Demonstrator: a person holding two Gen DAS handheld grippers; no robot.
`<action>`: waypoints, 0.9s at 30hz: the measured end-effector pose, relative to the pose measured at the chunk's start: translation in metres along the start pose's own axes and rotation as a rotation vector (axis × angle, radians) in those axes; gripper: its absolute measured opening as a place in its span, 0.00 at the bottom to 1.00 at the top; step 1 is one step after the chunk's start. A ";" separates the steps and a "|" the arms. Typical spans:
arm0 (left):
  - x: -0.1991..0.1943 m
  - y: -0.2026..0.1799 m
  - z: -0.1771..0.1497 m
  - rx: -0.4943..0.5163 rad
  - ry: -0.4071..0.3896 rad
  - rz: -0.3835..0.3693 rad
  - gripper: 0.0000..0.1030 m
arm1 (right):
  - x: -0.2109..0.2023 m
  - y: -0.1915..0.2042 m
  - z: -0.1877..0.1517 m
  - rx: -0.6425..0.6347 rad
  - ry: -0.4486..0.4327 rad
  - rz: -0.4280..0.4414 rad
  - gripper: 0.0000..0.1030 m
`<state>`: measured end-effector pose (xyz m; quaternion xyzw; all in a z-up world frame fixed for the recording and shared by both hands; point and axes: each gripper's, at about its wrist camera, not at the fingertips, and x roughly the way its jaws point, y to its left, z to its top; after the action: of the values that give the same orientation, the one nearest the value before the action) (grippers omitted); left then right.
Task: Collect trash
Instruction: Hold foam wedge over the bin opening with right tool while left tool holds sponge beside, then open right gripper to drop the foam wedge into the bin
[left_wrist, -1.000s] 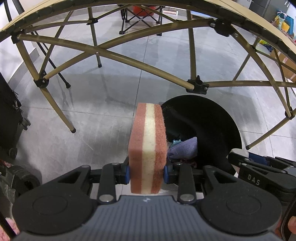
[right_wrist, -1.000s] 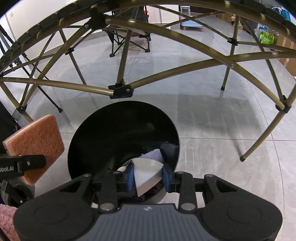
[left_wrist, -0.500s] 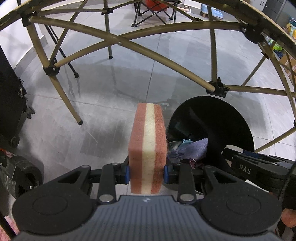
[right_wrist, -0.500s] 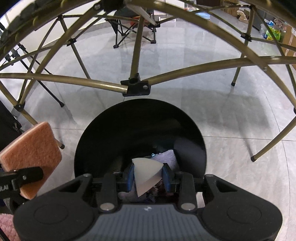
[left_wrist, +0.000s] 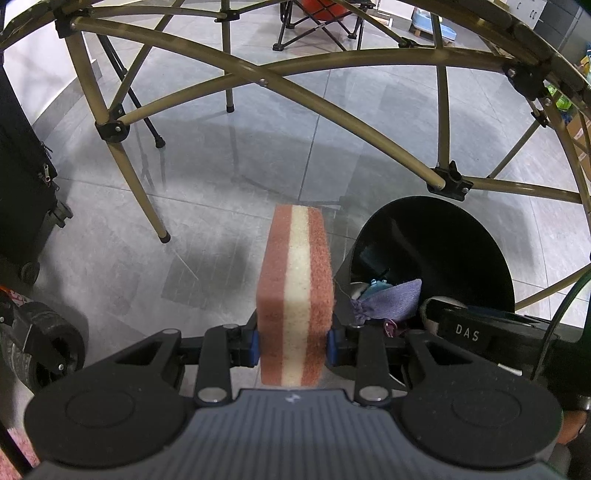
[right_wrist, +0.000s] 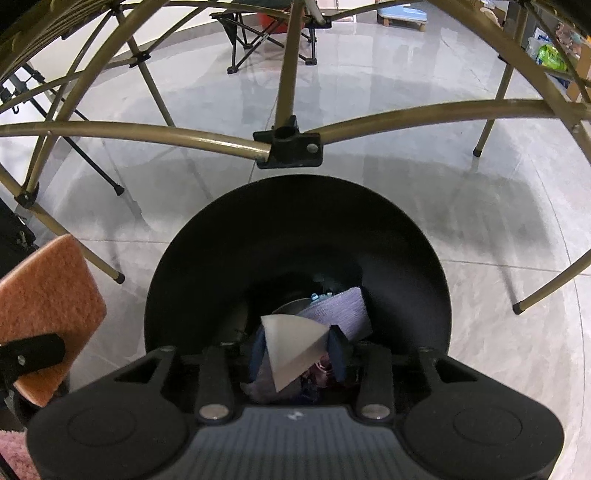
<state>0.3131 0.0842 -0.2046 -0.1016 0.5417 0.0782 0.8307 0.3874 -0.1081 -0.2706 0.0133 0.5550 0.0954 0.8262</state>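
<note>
Fingers of right gripper (right_wrist: 295, 354) pinching white paper scrap (right_wrist: 291, 345) over black bin (right_wrist: 295, 236) mouth; left gripper (left_wrist: 294, 339) clamped on sponge (left_wrist: 295, 291), beside bin. Spread right fingers w/ scrap centred over opening, then bring sponge over bin before letting go.

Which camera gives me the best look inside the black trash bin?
The right wrist view: it looks almost straight down into the black trash bin, showing its full round opening, purple cloth and other trash at the bottom. The left wrist view shows the bin off to the right, partly hidden by the sponge.
</note>
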 end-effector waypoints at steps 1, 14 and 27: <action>0.000 0.000 0.000 0.000 -0.001 0.000 0.30 | 0.000 -0.002 0.000 0.013 0.002 0.006 0.53; -0.011 -0.015 0.000 0.027 -0.031 -0.024 0.30 | -0.005 -0.017 0.000 0.077 -0.010 0.000 0.99; -0.022 -0.063 -0.002 0.098 -0.070 -0.088 0.30 | -0.043 -0.058 -0.005 0.147 -0.119 -0.021 1.00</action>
<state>0.3177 0.0229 -0.1795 -0.0818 0.5103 0.0187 0.8559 0.3748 -0.1730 -0.2403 0.0736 0.5104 0.0448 0.8556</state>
